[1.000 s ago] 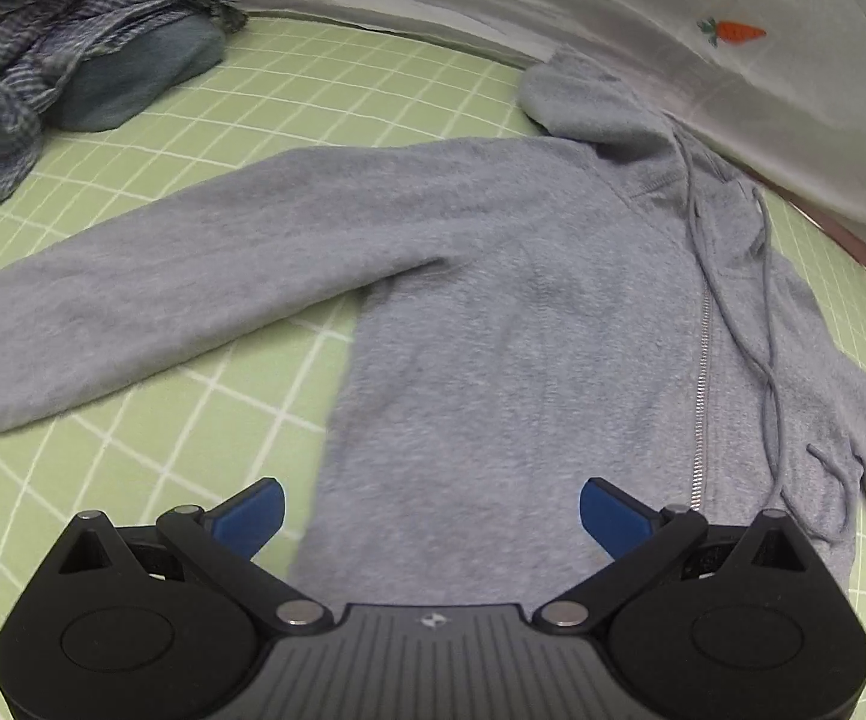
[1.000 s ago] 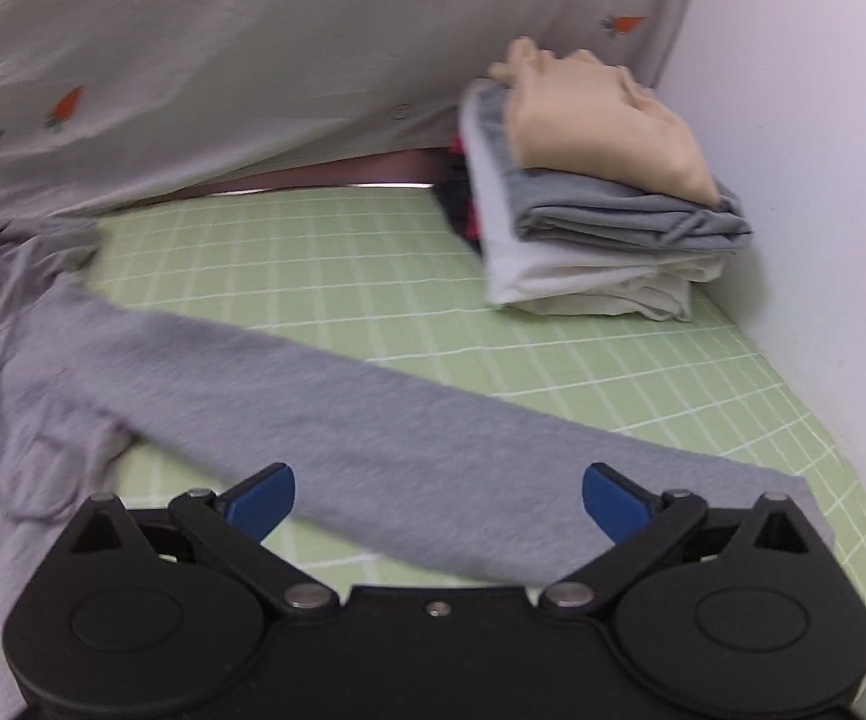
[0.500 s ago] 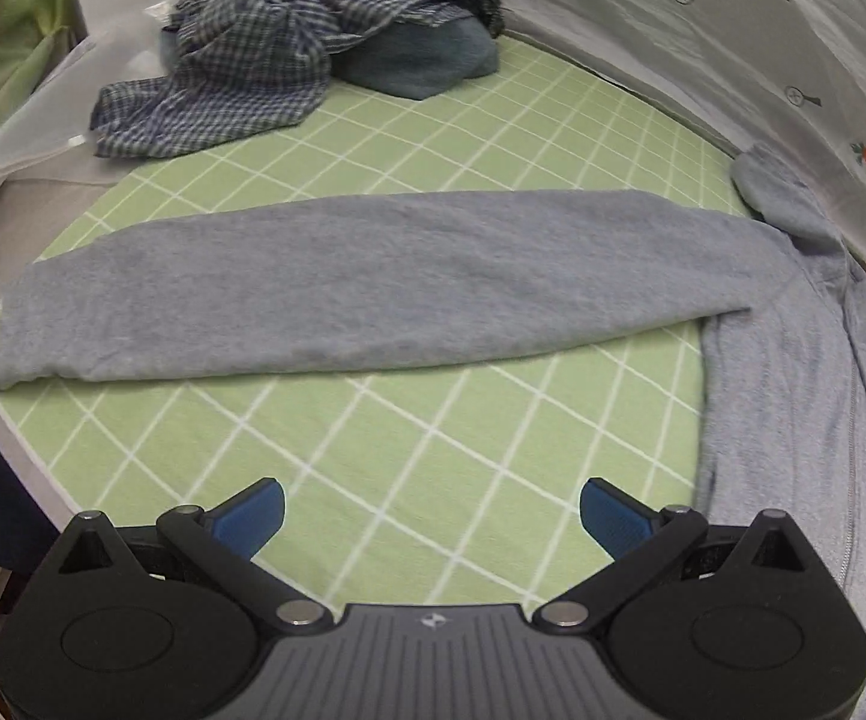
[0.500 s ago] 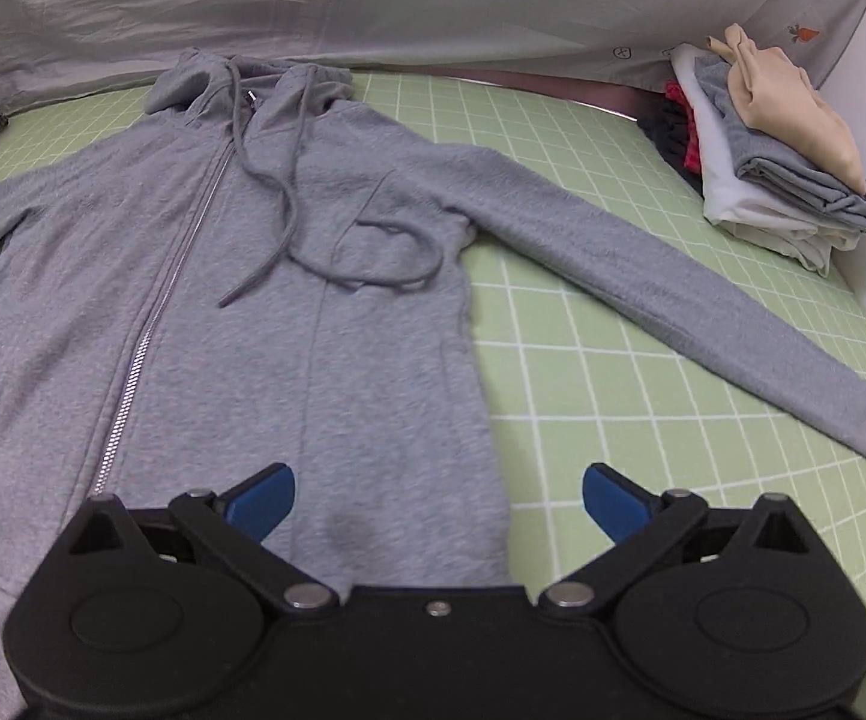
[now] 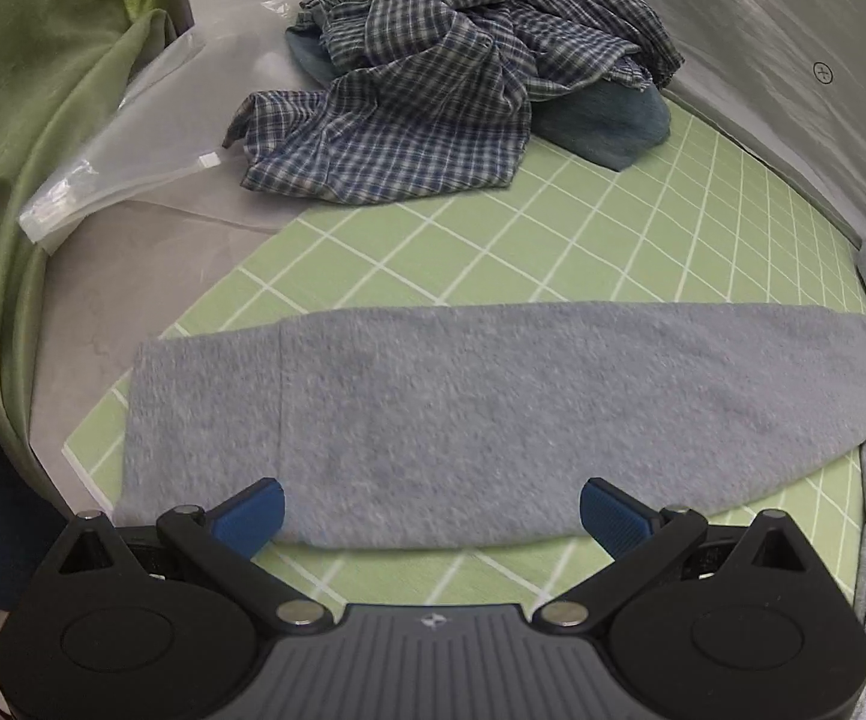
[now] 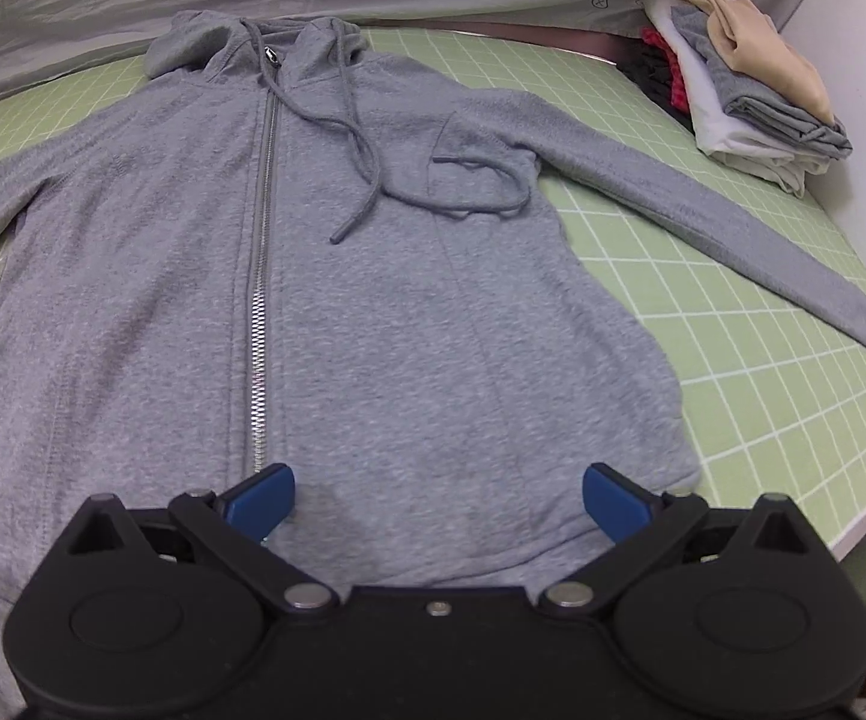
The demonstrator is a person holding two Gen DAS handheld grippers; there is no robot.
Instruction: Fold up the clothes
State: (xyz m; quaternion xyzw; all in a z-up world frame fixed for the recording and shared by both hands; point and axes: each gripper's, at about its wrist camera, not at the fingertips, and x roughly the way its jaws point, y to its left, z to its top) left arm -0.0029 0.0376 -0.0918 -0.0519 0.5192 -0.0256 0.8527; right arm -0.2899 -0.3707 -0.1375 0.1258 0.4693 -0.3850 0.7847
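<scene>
Here, hoodie sleeve [image 5: 493, 414] flat, just beyond wide-open left tool [image 5: 431, 513].

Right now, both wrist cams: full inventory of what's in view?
Grey zip-up hoodie: 1, grey, flat on the mat, zipped, both sleeves spread out; one sleeve lies across the left view.
Green gridded cutting mat: 1, light green with white lines, under the hoodie.
Blue-white checked shirt: 1, crumpled at the mat's far corner, left view.
Blue denim garment: 1, under the checked shirt.
Stack of folded clothes: 1, beige, grey and white layers visible, far right corner.
Clear plastic bag: 1, off the mat.
Green fabric: 1, left edge.
Left gripper: open, over the sleeve.
Right gripper: open, over the hoodie's hem.
</scene>
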